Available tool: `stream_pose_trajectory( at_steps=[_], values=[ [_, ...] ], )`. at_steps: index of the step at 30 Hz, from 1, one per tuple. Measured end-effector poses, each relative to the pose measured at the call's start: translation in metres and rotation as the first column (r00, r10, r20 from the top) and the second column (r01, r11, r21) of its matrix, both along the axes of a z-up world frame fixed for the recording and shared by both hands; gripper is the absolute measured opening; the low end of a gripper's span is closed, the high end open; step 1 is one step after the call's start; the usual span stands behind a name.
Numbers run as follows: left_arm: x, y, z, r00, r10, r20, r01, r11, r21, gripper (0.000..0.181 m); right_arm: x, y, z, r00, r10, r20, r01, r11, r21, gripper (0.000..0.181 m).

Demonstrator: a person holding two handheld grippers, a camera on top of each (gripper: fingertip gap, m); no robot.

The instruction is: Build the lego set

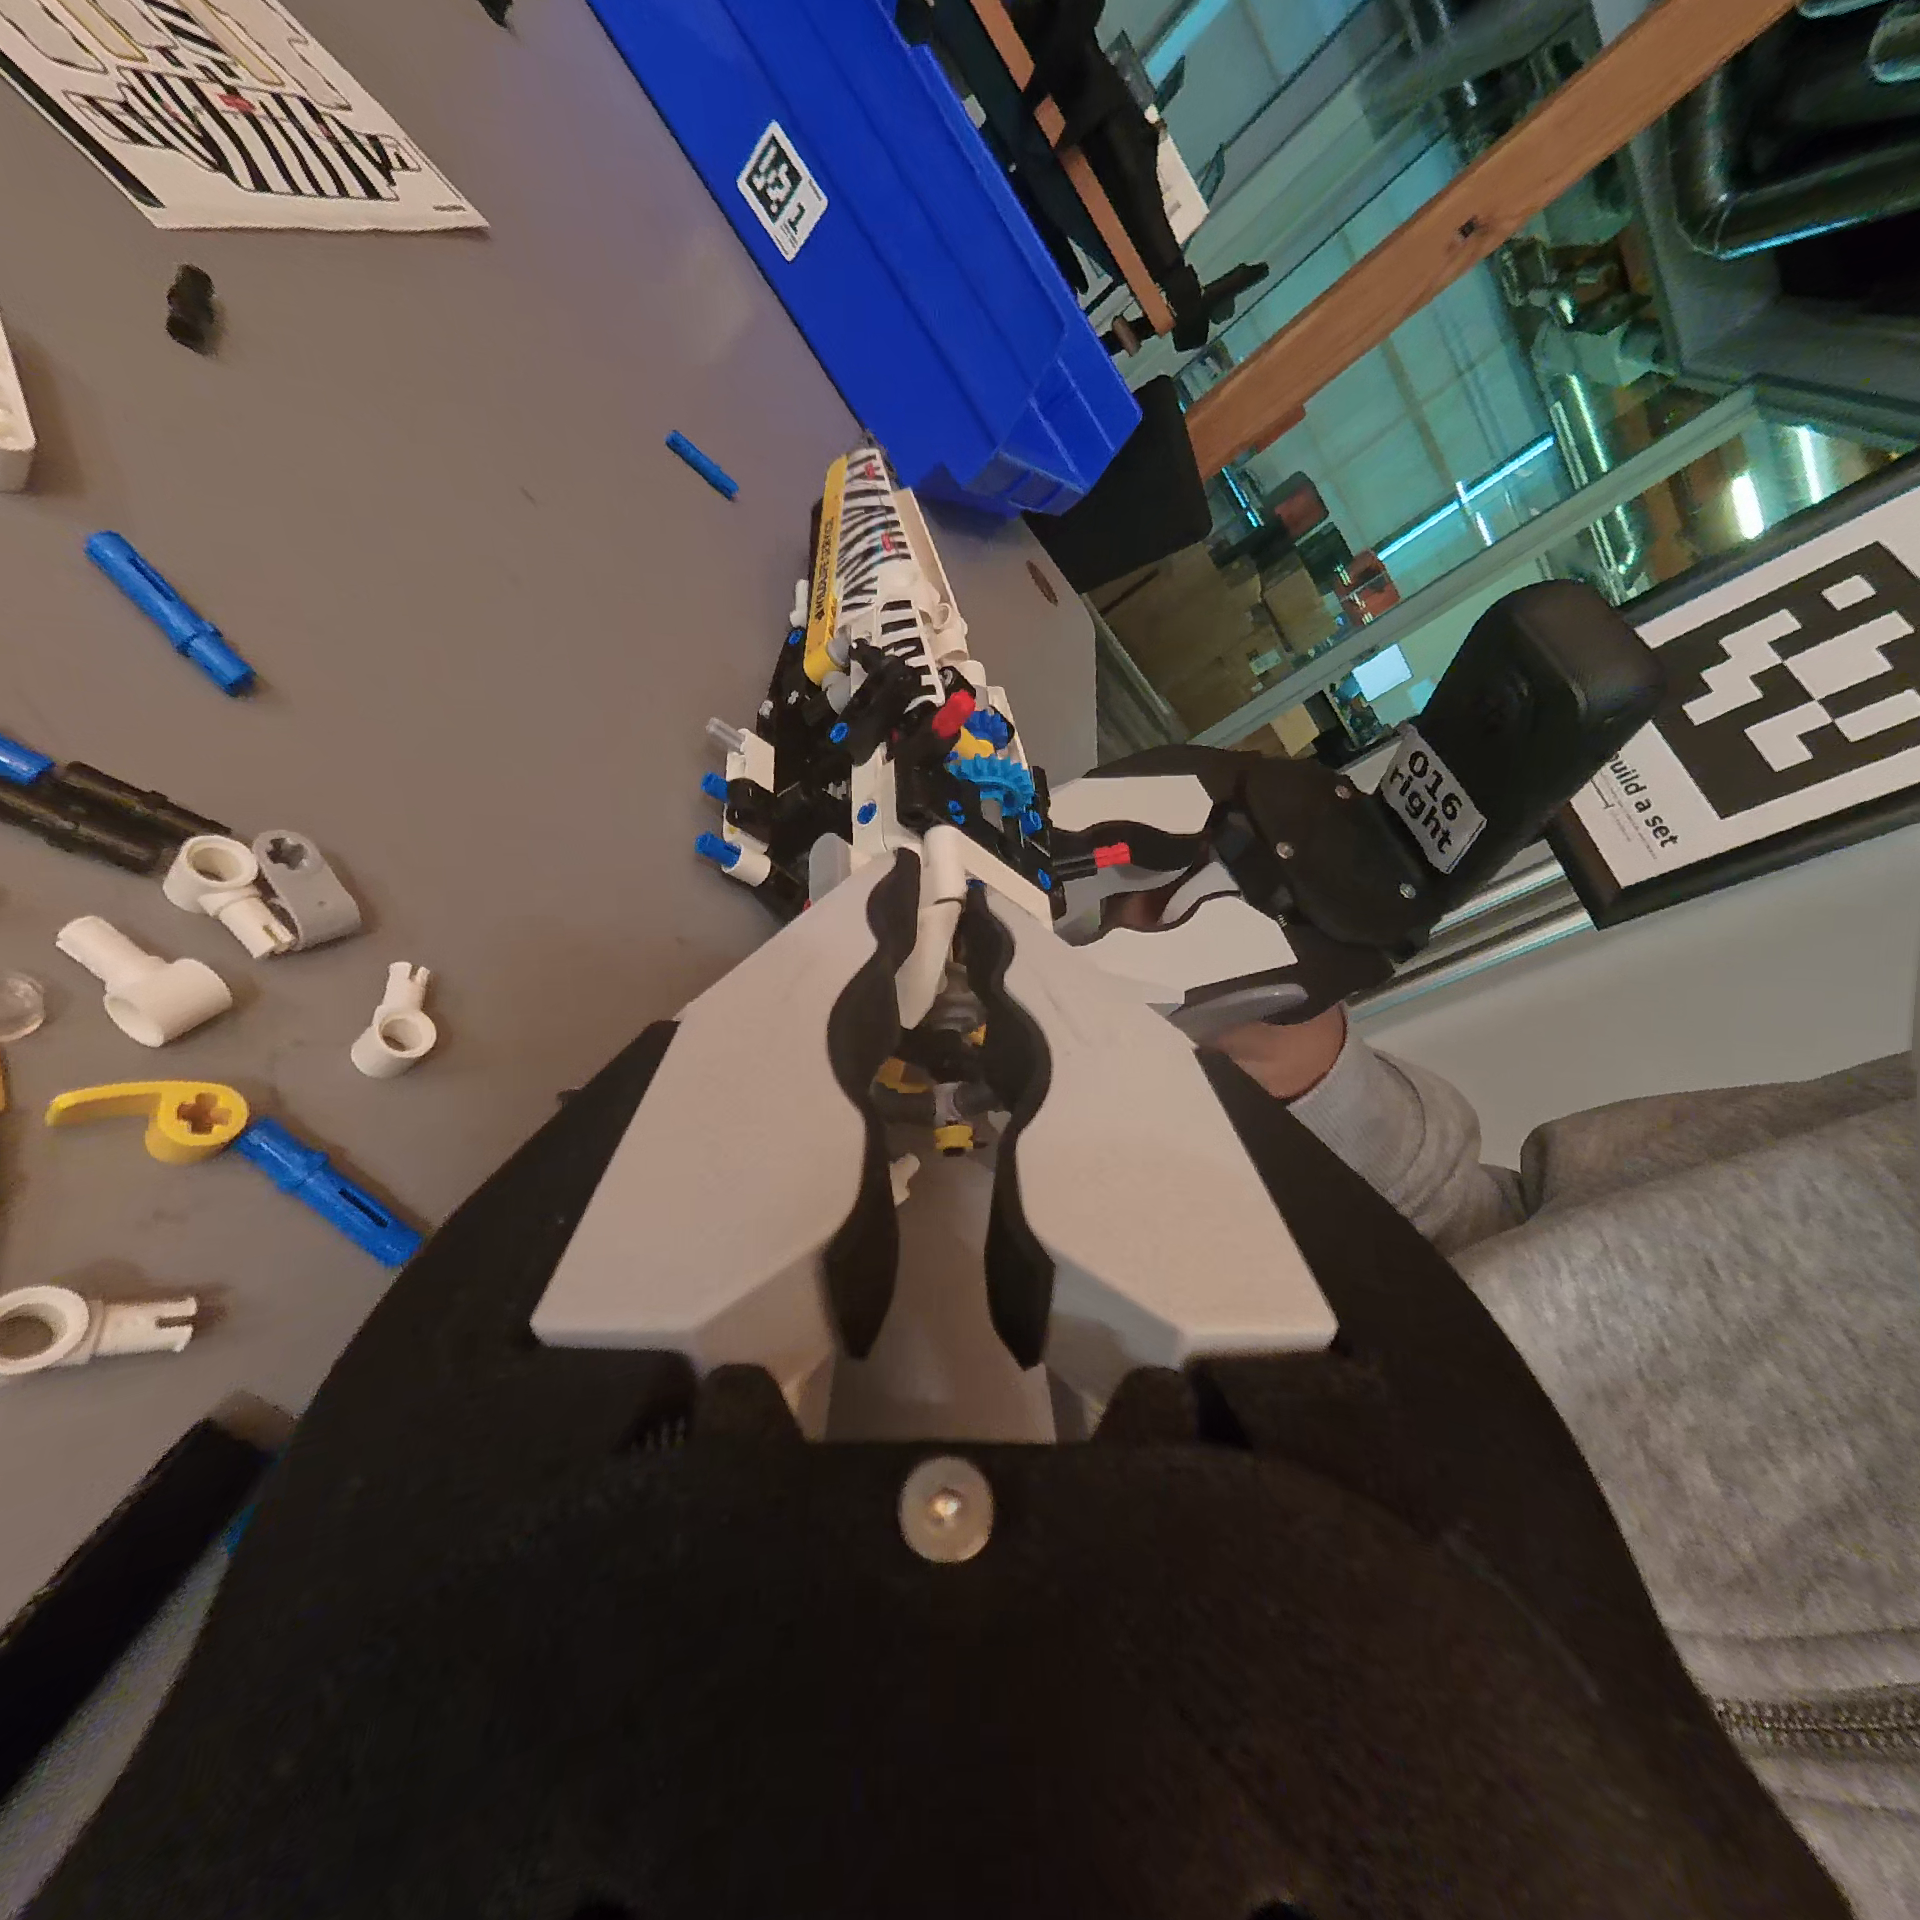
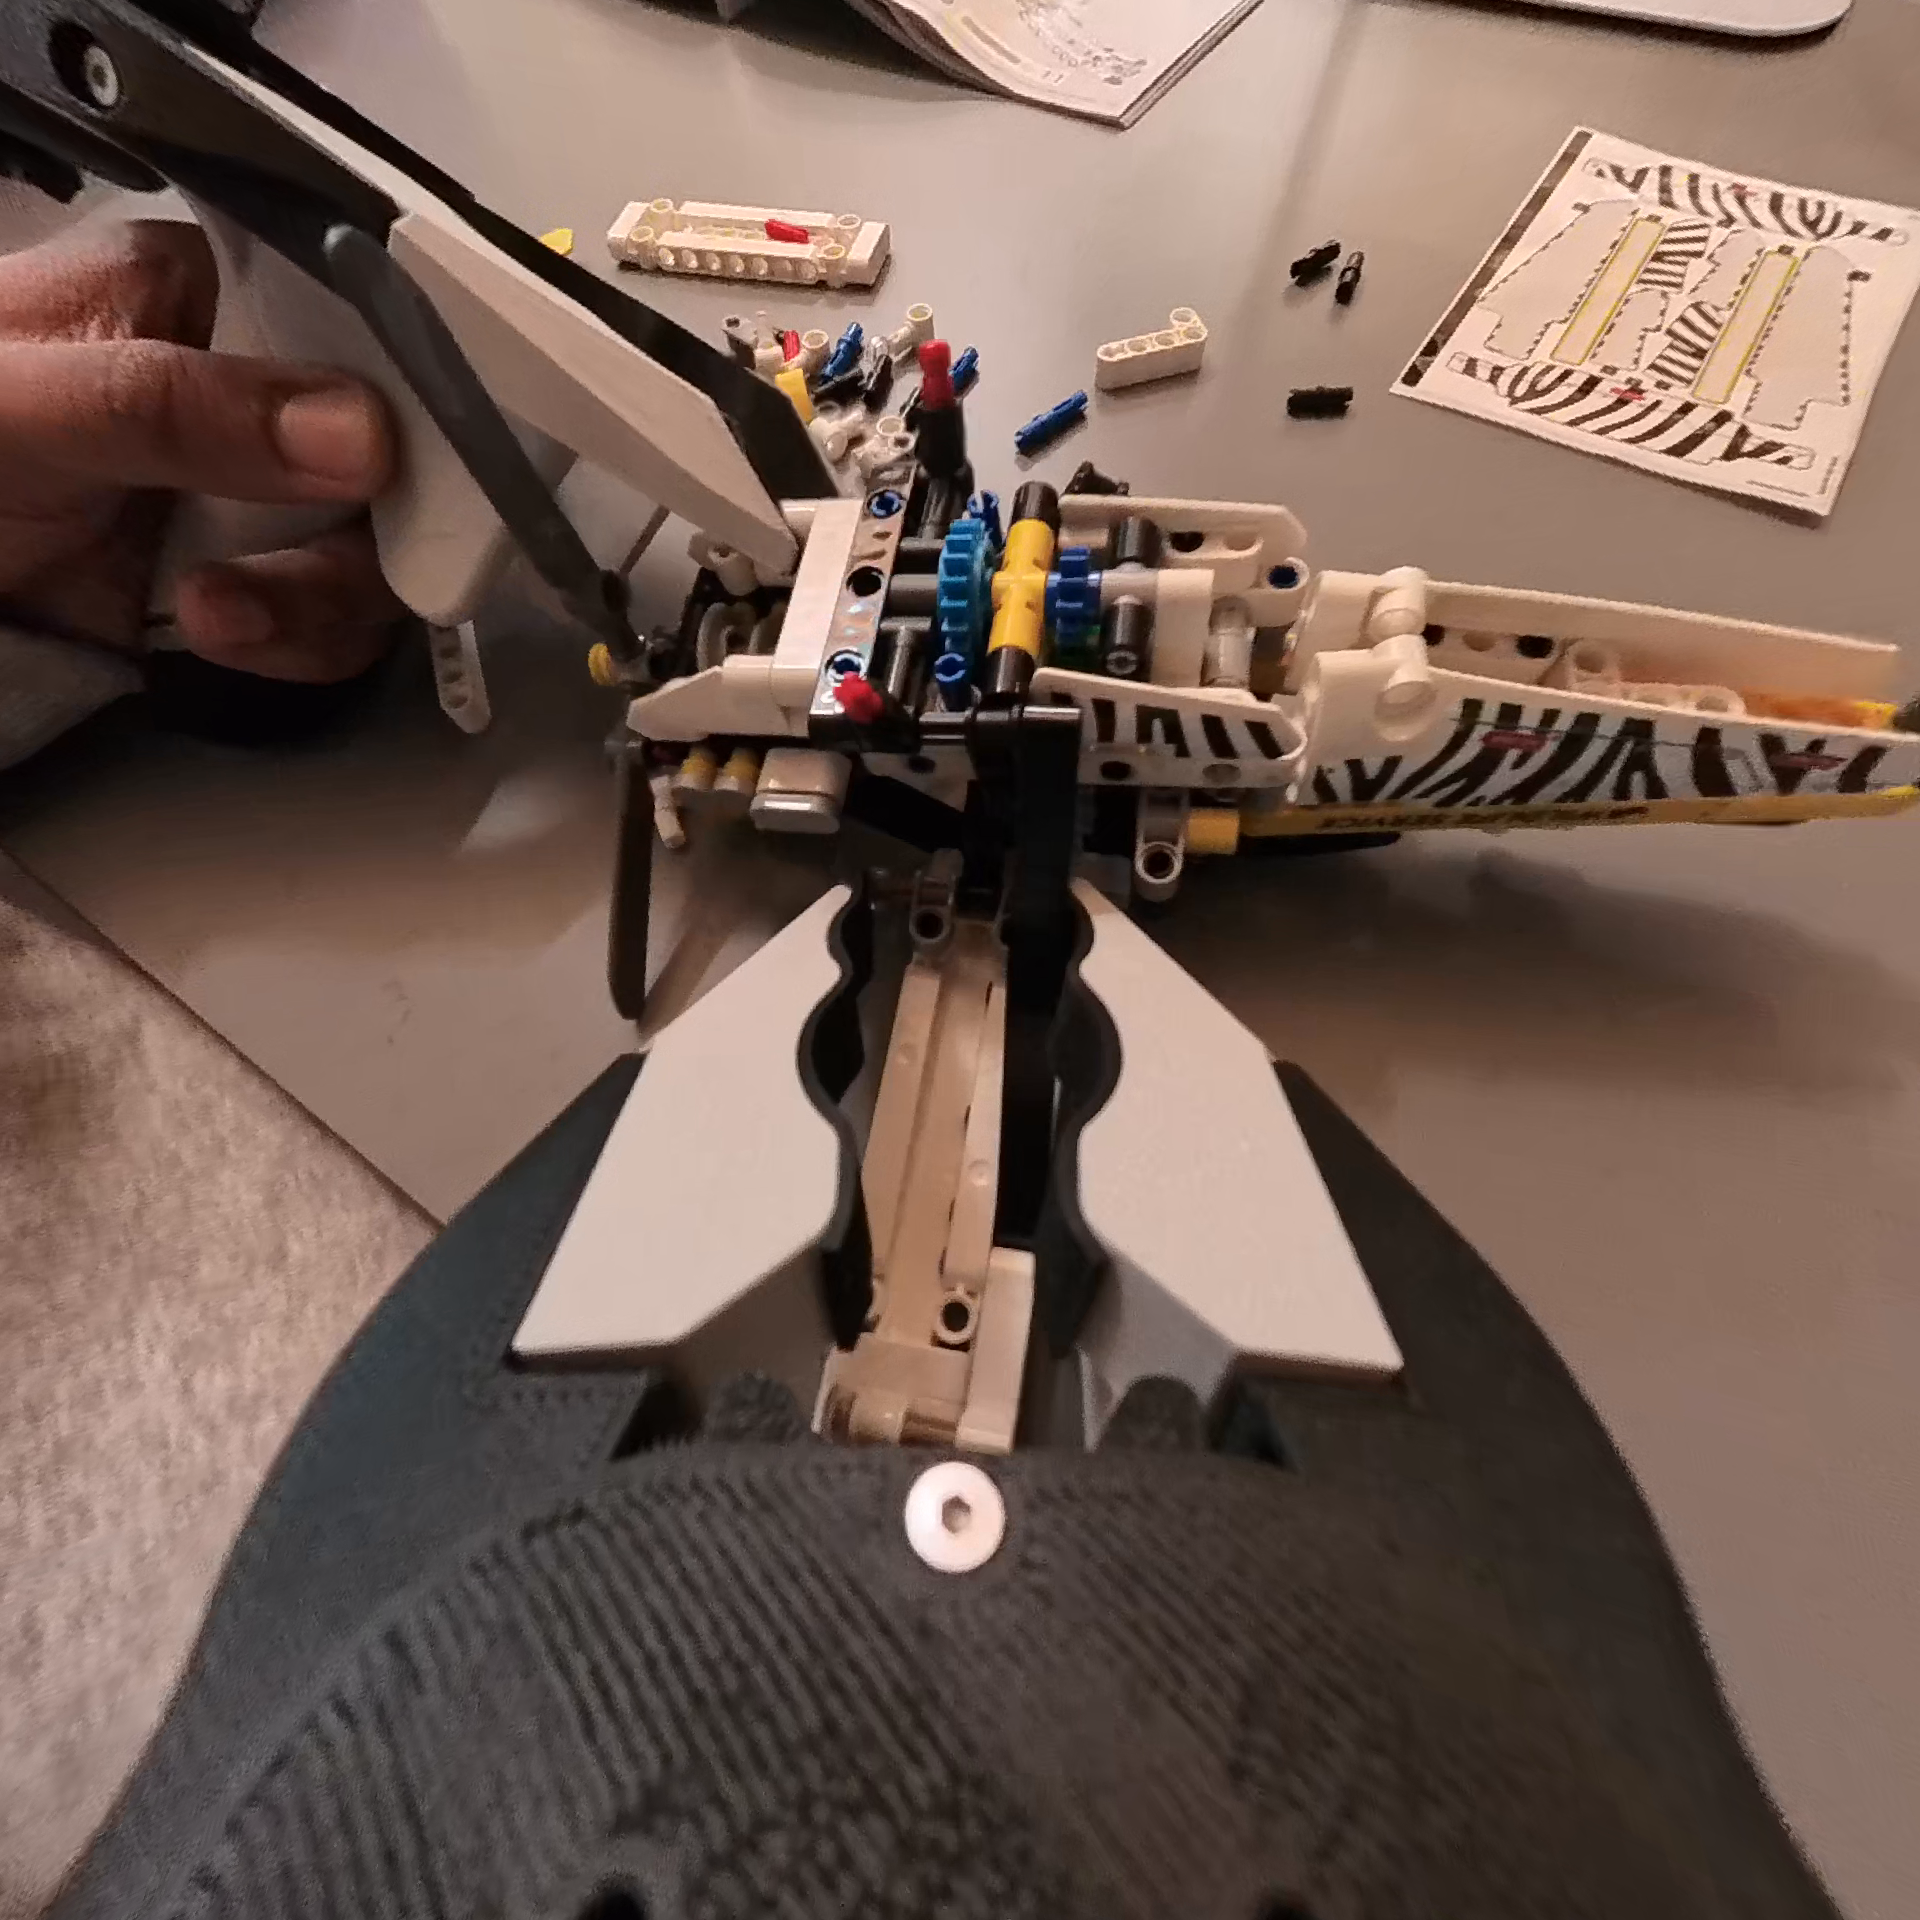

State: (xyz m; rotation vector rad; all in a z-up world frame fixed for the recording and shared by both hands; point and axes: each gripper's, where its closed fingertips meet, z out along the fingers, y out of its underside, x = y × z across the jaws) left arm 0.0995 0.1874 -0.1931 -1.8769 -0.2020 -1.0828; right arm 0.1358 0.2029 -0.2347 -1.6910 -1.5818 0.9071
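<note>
The lego model [image 2: 1164,623] is a white helicopter-like body with zebra stickers, blue gears and a yellow connector, lying on the grey table [image 2: 1455,1039]. My right gripper [image 2: 966,920] is shut on a white and black beam section [image 2: 940,1143] that sticks out from the model's side. My left gripper [image 1: 940,899] is shut on the white front end of the model [image 1: 883,623], which stretches away from it. The left gripper also shows in the right wrist view [image 2: 707,582], held by a hand. The right gripper shows in the left wrist view [image 1: 1091,862].
Loose white, blue and yellow parts [image 1: 197,1122] lie to the left of the model. A blue bin [image 1: 883,239] stands behind it. A zebra sticker sheet [image 2: 1662,322], a white beam frame [image 2: 748,249], black pins [image 2: 1320,400] and an instruction booklet [image 2: 1070,52] lie farther back. Tip to tip, the grippers are about 6 cm apart.
</note>
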Motion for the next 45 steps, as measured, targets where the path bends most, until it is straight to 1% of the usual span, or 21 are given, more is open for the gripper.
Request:
stream_pose_trajectory(
  at_steps=[5, 9, 10, 12, 14, 15, 18, 20, 23, 25, 27, 29, 31, 32, 34, 35, 36, 38, 40, 41, 45],
  values=[
    [-0.004, 0.001, 0.0, 1.0, 0.013, 0.017, -0.012, 1.0, -0.007, 0.007, -0.001, -0.002, 0.001, 0.998, 0.001, 0.064, -0.001, 1.0, 0.002, 0.033],
    [-0.008, 0.001, 0.002, 0.999, 0.026, 0.018, -0.026, 1.0, -0.003, 0.007, -0.001, -0.008, 0.003, 0.998, -0.021, 0.053, 0.022, 0.999, -0.024, 0.032],
    [-0.009, 0.001, 0.004, 0.999, 0.03, 0.031, -0.03, 1.0, 0.002, 0.007, -0.001, -0.011, 0.004, 0.999, -0.017, 0.044, 0.018, 0.999, -0.033, 0.029],
    [-0.018, 0.002, 0.009, 0.997, 0.069, 0.037, -0.069, 0.997, 0.021, 0.011, 0.0, -0.021, 0.005, 1.0, 0.012, 0.019, -0.01, 0.997, -0.073, 0.034],
    [-0.031, 0.0, 0.018, 0.992, 0.121, 0.037, -0.123, 0.991, 0.05, 0.023, 0.001, -0.031, 0.007, 0.999, 0.038, -0.011, -0.039, 0.991, -0.124, 0.049],
    [-0.038, -0.002, 0.024, 0.987, 0.157, 0.029, -0.159, 0.985, 0.067, 0.025, 0.002, -0.033, 0.008, 0.999, 0.047, -0.027, -0.05, 0.989, -0.141, 0.053],
    [-0.052, -0.017, 0.046, 0.956, 0.289, -0.039, -0.28, 0.948, 0.15, 0.028, 0.011, -0.035, 0.012, 0.994, 0.087, -0.073, -0.098, 0.982, -0.164, 0.055],
    [-0.04, -0.033, 0.06, 0.934, 0.334, -0.131, -0.303, 0.93, 0.208, 0.027, 0.017, -0.034, 0.02, 0.986, 0.103, -0.127, -0.128, 0.971, -0.204, 0.056],
    [0.007, -0.056, 0.072, 0.906, 0.335, -0.258, -0.255, 0.92, 0.297, 0.02, 0.026, -0.033, 0.034, 0.967, 0.123, -0.222, -0.186, 0.939, -0.289, 0.061],
    [0.047, -0.066, 0.063, 0.891, 0.293, -0.346, -0.183, 0.931, 0.317, 0.002, 0.032, -0.026, 0.04, 0.959, 0.112, -0.262, -0.196, 0.927, -0.321, 0.062],
    [0.073, -0.067, 0.034, 0.84, 0.254, -0.479, -0.14, 0.955, 0.26, 0.0, 0.037, -0.02, 0.04, 0.956, 0.103, -0.276, -0.196, 0.921, -0.336, 0.059],
    [0.085, -0.062, 0.005, 0.793, 0.214, -0.57, -0.143, 0.976, 0.166, 0.0, 0.041, -0.016, 0.038, 0.956, 0.09, -0.279, -0.186, 0.922, -0.34, 0.05],
    [0.081, -0.054, -0.01, 0.759, 0.232, -0.608, -0.214, 0.971, 0.104, 0.0, 0.041, -0.013, 0.033, 0.963, 0.074, -0.261, -0.163, 0.928, -0.336, 0.044],
    [0.079, -0.05, -0.017, 0.754, 0.232, -0.615, -0.243, 0.968, 0.067, 0.0, 0.042, -0.012, 0.028, 0.97, 0.063, -0.234, -0.139, 0.935, -0.326, 0.042],
    [0.071, -0.045, -0.029, 0.751, 0.235, -0.617, -0.305, 0.952, -0.009, 0.0, 0.042, -0.009, 0.015, 0.983, 0.035, -0.178, -0.085, 0.957, -0.277, 0.036],
    [0.067, -0.043, -0.033, 0.755, 0.241, -0.61, -0.332, 0.943, -0.039, 0.0, 0.042, -0.009, 0.014, 0.984, 0.02, -0.175, -0.065, 0.965, -0.255, 0.027],
    [0.065, -0.041, -0.035, 0.764, 0.251, -0.595, -0.35, 0.935, -0.055, 0.0, 0.042, -0.012, 0.014, 0.983, 0.017, -0.18, -0.061, 0.968, -0.242, 0.031],
    [0.06, -0.039, -0.036, 0.778, 0.281, -0.562, -0.381, 0.922, -0.066, 0.0, 0.041, -0.023, 0.015, 0.981, 0.049, -0.189, -0.094, 0.968, -0.235, 0.032],
    [0.052, -0.038, -0.039, 0.774, 0.301, -0.558, -0.412, 0.907, -0.082, 0.0, 0.039, -0.033, 0.016, 0.976, 0.077, -0.203, -0.129, 0.959, -0.251, 0.032],
    [0.048, -0.037, -0.04, 0.766, 0.31, -0.563, -0.429, 0.899, -0.089, 0.0, 0.038, -0.036, 0.017, 0.975, 0.082, -0.208, -0.136, 0.956, -0.261, 0.035],
    [0.032, -0.035, -0.042, 0.726, 0.338, -0.599, -0.481, 0.872, -0.091, 0.0, 0.034, -0.049, 0.02, 0.967, 0.113, -0.228, -0.181, 0.935, -0.304, 0.036]
  ],
)
